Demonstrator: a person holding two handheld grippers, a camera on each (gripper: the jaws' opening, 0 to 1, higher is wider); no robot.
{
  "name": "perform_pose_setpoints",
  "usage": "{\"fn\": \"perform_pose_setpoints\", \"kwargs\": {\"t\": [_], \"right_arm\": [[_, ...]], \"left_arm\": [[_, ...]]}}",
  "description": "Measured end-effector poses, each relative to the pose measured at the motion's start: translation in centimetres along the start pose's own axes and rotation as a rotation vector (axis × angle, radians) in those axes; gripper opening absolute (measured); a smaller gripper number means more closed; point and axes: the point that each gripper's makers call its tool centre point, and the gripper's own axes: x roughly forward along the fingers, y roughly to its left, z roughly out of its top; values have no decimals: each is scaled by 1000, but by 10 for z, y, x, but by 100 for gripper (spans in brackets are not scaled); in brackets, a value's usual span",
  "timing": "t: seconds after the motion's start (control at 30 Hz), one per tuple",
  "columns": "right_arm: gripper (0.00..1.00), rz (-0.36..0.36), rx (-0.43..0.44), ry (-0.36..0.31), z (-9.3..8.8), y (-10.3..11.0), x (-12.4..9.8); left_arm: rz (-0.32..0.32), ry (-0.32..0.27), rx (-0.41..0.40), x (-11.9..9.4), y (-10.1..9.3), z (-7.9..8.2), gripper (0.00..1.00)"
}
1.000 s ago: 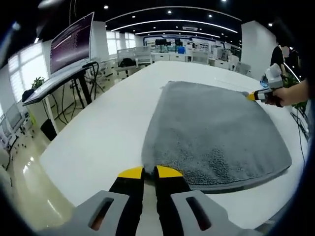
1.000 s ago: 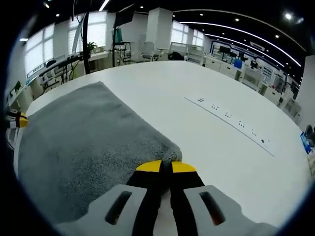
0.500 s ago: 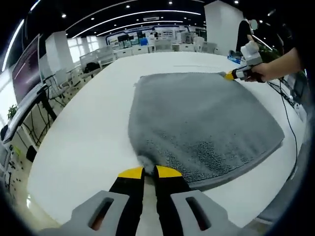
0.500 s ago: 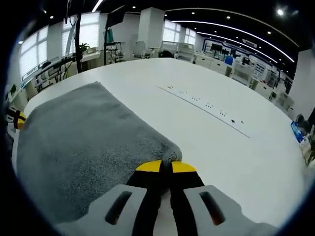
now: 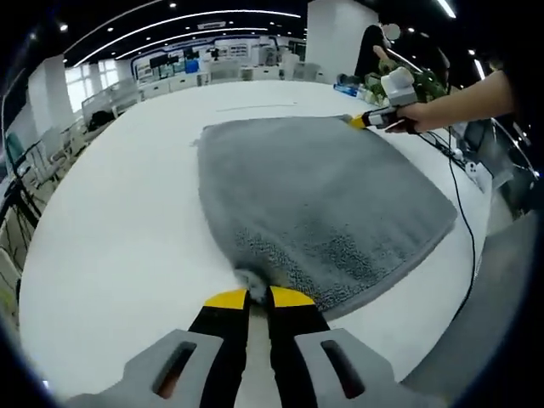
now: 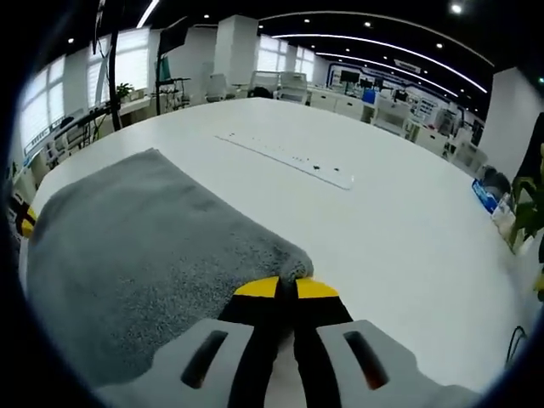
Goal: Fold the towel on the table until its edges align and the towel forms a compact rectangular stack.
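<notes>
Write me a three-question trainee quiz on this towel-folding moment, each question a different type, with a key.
1. True or false: the left tool is shut on a corner of the grey towel.
2. Multiple choice: in the left gripper view, where does the right tool meet the towel? A) at a far corner B) at its middle C) nowhere, it hangs apart over the table
3. Fill in: in the right gripper view, the long white object lying on the table beyond the towel is a ____.

Key: 1 true; 2 A; 3 power strip
</notes>
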Motion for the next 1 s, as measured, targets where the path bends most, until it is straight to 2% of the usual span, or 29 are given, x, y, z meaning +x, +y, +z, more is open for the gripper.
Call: {"fn": "perform_pose_setpoints", "kwargs": {"t": [0.1,0.17,0.33,0.37,0.57,0.7,0.77,0.9,0.97,1.0], "right_arm": [[2,6,41,-5,-7,-14,-5],[2,2,71,-4,-13,-27,-10],[3,-5,73,13,-24,-46,-21],[3,-9,72,20,-28,-57,-24],[3,-50,85,38,-44,-87,-42],[3,-69,158,29,-48,-93,-50],[3,-74,188,17,-46,-88,-52],[3,-78,179,18,-47,-90,-50],[3,-78,181,18,-48,-93,-49],[3,-78,189,16,-49,-95,-47]], "left_arm": [[-50,14,23,9,-20,7,8],[-79,15,76,16,-36,14,8],[-136,17,147,26,-65,23,8],[-147,16,157,28,-72,25,8],[-197,2,189,37,-99,33,8],[-194,-4,202,40,-106,35,8],[-176,-2,196,40,-103,35,8],[-149,22,170,38,-100,32,8],[-104,47,195,34,-93,28,8],[-80,58,249,31,-91,25,8]]}}
